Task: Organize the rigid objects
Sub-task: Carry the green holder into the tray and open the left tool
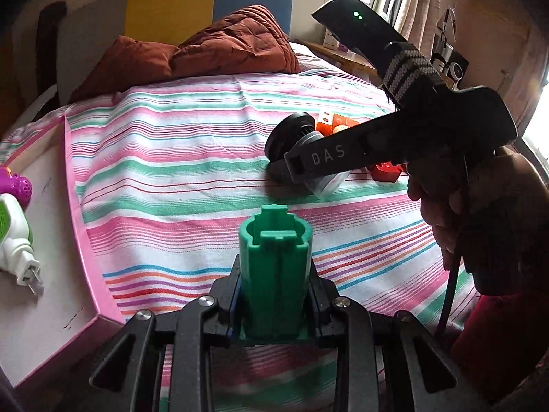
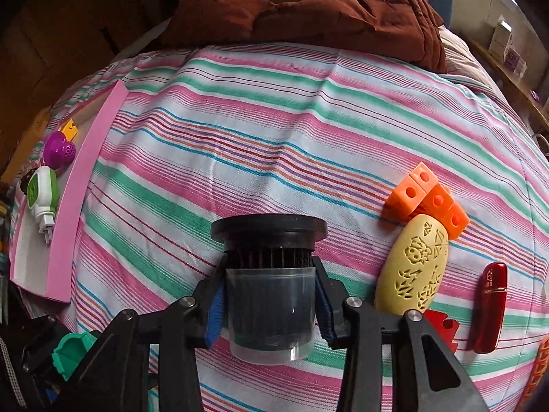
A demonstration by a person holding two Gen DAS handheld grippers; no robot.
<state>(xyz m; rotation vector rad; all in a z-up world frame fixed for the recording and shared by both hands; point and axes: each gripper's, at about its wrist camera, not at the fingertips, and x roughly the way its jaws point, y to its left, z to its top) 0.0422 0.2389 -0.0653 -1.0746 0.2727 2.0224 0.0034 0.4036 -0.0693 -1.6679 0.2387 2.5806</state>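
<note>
My left gripper (image 1: 274,304) is shut on a green plastic tube (image 1: 274,267) and holds it upright above the striped bedsheet. The tube also shows in the right wrist view (image 2: 70,352) at the lower left. My right gripper (image 2: 271,305) is shut on a clear cup with a black ribbed lid (image 2: 269,285), low over the sheet. In the left wrist view that cup (image 1: 291,137) shows at the right, with the right gripper (image 1: 308,168) around it. A pink-edged white box lid (image 1: 44,274) lies at the left.
The box (image 2: 58,240) holds a white-green plug device (image 2: 43,195), a purple piece (image 2: 58,149) and a yellow piece (image 2: 69,129). Orange blocks (image 2: 429,199), a yellow oval (image 2: 413,267), a red block (image 2: 442,326) and a red tube (image 2: 490,305) lie right. A brown quilt (image 1: 206,44) lies behind.
</note>
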